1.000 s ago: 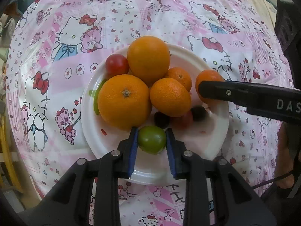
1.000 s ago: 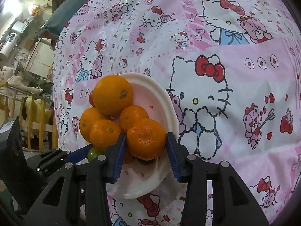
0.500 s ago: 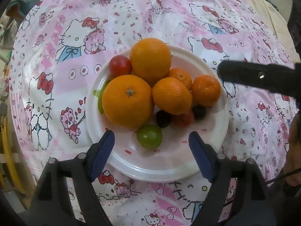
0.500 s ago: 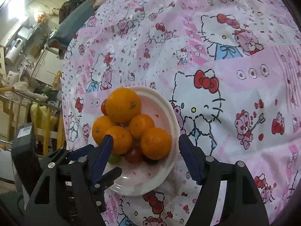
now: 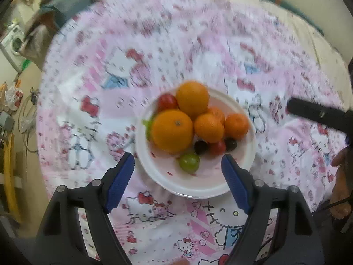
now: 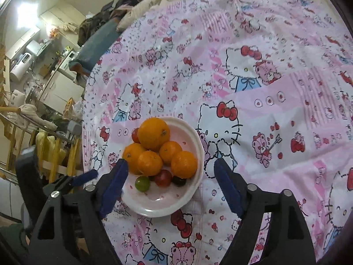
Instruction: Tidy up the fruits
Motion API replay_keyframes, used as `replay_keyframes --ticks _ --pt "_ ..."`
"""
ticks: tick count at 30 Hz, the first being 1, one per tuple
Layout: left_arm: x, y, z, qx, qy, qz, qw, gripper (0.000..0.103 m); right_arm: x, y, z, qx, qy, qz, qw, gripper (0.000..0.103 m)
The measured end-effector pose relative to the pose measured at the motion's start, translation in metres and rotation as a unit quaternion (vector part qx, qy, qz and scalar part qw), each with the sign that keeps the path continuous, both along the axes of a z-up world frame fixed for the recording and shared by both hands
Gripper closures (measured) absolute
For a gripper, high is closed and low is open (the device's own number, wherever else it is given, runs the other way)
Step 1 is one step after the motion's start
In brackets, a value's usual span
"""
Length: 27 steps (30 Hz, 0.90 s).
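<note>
Fruits (image 5: 198, 123) piled on white plate (image 5: 198, 187), centre of tablecloth (image 6: 275, 110). Left gripper (image 5: 177, 165) and right gripper (image 6: 169, 173): jaws spread wide, holding nothing, near plate's near edge.

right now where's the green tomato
On the white plate at its near edge, by the small red tomato, in front of the oranges; the green tomato sits untouched by either gripper.

Just ahead of the blue-padded black fingers (image 6: 114, 181), a white plate (image 6: 189, 196) is holding orange citrus (image 6: 153, 134), red tomatoes (image 6: 163, 177), one green tomato (image 6: 142, 183) and dark berries (image 6: 179, 180). A pink cartoon-cat tablecloth (image 6: 275, 110) is lying beneath.
</note>
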State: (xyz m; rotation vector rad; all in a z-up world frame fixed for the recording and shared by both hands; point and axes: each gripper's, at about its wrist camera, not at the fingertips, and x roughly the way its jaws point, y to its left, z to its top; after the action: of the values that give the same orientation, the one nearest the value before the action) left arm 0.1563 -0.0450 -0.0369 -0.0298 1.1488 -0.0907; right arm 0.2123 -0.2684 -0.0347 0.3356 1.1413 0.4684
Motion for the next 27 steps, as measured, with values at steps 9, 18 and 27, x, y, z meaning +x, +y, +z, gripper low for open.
replay_keyframes --ticks 9,18,27 --pt "-0.029 0.033 0.032 -0.009 -0.054 0.044 0.9975 0.025 -0.045 -0.008 0.027 -0.016 -0.056 -0.030 0.998 0.014" --pt "-0.073 0.050 0.051 -0.004 -0.118 0.063 0.9911 0.017 -0.098 -0.002 0.037 -0.049 -0.100 -0.053 0.992 0.011" --pt "-0.107 0.054 0.058 0.015 -0.163 0.072 0.9839 0.001 -0.144 0.013 0.033 -0.102 -0.169 -0.083 0.977 0.000"
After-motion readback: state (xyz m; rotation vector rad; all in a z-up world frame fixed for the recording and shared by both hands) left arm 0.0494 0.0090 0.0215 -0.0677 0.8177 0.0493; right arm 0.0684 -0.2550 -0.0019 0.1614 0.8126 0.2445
